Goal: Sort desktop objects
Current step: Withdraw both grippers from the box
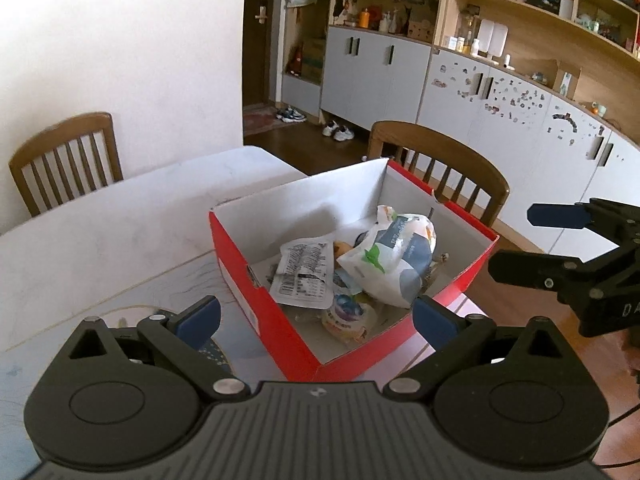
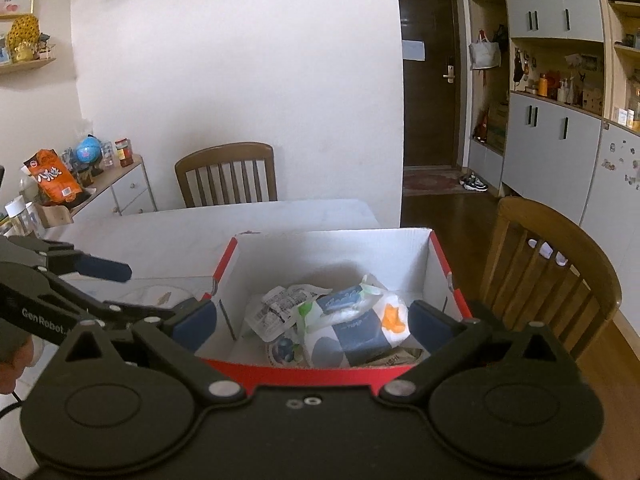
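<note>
White tabletop [image 2: 168,232] carries a red box [image 2: 456,300], white inside, filled with crumpled packets [image 2: 352,328]. Both hand-held grippers, left [image 1: 316,320] and right [image 2: 312,324], are spread wide, nothing gripped.

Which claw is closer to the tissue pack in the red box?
Hard to call. The right claw is open at the box's near rim, the tissue pack just beyond. The left claw, open, straddles a box corner.

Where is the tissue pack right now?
The tissue pack lies inside the red box on the table, on top of the other packets, right of the barcode sachet in the right wrist view.
</note>
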`<state>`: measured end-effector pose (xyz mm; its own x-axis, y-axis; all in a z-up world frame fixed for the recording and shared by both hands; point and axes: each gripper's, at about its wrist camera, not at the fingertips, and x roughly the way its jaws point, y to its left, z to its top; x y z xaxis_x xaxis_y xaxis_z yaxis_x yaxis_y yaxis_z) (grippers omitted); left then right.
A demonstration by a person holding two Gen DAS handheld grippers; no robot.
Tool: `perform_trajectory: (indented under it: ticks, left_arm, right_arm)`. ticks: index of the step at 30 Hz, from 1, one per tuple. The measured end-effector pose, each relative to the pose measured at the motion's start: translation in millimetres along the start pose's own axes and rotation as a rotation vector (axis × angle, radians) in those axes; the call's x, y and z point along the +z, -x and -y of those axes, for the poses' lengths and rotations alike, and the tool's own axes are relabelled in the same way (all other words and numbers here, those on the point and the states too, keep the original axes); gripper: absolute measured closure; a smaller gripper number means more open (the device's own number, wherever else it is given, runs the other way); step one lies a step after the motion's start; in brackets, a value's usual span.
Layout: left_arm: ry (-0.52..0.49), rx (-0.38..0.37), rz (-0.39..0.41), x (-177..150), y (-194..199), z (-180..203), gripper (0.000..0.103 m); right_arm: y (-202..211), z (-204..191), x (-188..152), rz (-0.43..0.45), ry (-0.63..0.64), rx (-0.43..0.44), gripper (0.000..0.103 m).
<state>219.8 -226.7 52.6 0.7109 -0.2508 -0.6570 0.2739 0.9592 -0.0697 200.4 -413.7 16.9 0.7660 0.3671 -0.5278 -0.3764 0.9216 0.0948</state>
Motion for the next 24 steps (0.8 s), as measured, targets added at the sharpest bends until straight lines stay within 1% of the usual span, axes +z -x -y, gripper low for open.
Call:
perform_trajectory:
  ticks: [4, 9, 18, 24]
  left_arm:
    - [-0.008, 0.023, 0.006, -3, 4, 3, 0.0]
    - [-0.014, 0.029, -0.017, -10, 5, 3, 0.0]
    - [-0.018, 0.012, -0.079, -25, -1, -2, 0.0]
    - [-0.028, 0.0, -0.078, -28, -1, -1, 0.0]
  right_arm:
    - [5, -4, -5, 0.002, -0.001, -0.005, 0.0]
    - [8, -9, -10, -0.005, -0.009, -0.012, 0.0]
    - [9, -16, -18, -0.029, -0.024, -0.017, 0.0]
    - [10, -20, -20, -0.036, -0.027, -0.024, 0.0]
